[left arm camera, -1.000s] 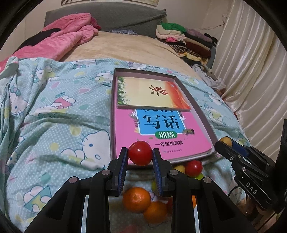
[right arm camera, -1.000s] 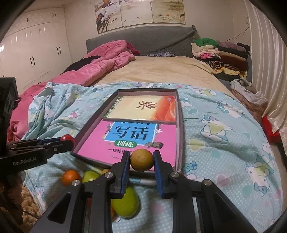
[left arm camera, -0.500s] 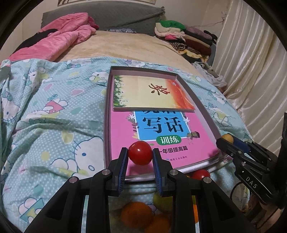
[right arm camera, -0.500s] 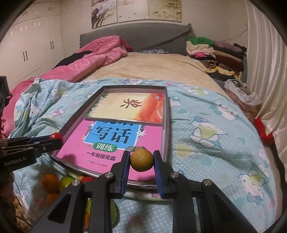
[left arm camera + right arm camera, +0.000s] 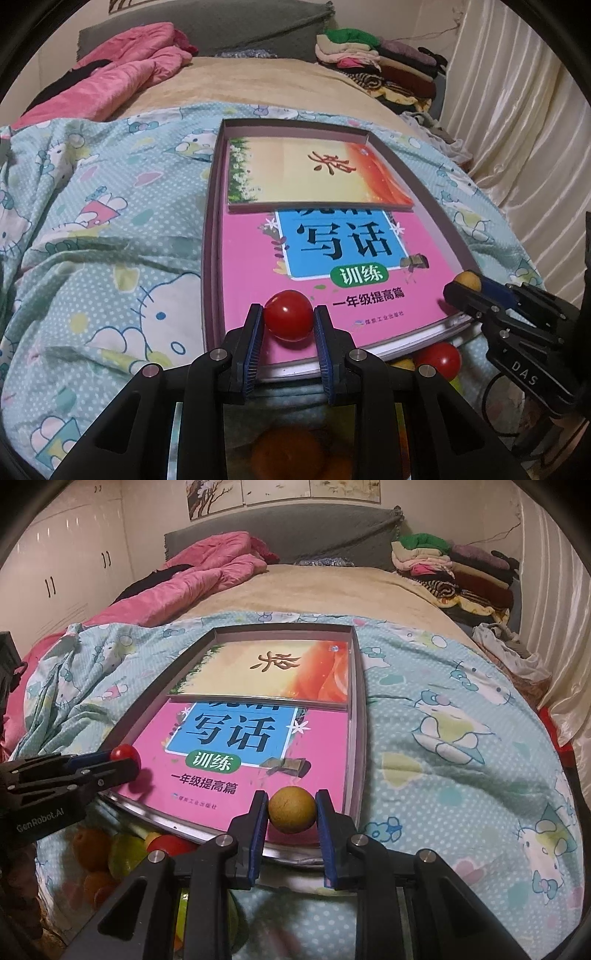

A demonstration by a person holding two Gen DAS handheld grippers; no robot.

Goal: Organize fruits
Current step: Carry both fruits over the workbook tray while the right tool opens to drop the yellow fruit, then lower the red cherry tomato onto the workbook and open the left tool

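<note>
My left gripper (image 5: 289, 316) is shut on a small red tomato (image 5: 288, 314), held just above the near left corner of the pink book (image 5: 258, 288) inside a shallow box (image 5: 208, 236) on the bed. My right gripper (image 5: 291, 809) is shut on a round tan fruit (image 5: 291, 809) over the box's near right corner (image 5: 356, 738). Each gripper shows in the other's view: the right gripper (image 5: 466, 285) with the tan fruit (image 5: 468, 280) and the left gripper (image 5: 127, 757) with the tomato (image 5: 123, 753). More fruit lies below the bed's edge: oranges (image 5: 90, 843), a green one (image 5: 127, 851), a red one (image 5: 437, 360).
A yellow-orange book (image 5: 314, 173) lies on the pink one at the box's far end. The box sits on a Hello Kitty quilt (image 5: 92, 240). A pink duvet (image 5: 207, 565) and stacked clothes (image 5: 450, 568) lie toward the headboard. Curtains (image 5: 517, 129) hang at right.
Both grippers have come forward and down with their fruit, from the box's near rim to over the pink book. The fruit pile below has slipped mostly behind the fingers.
</note>
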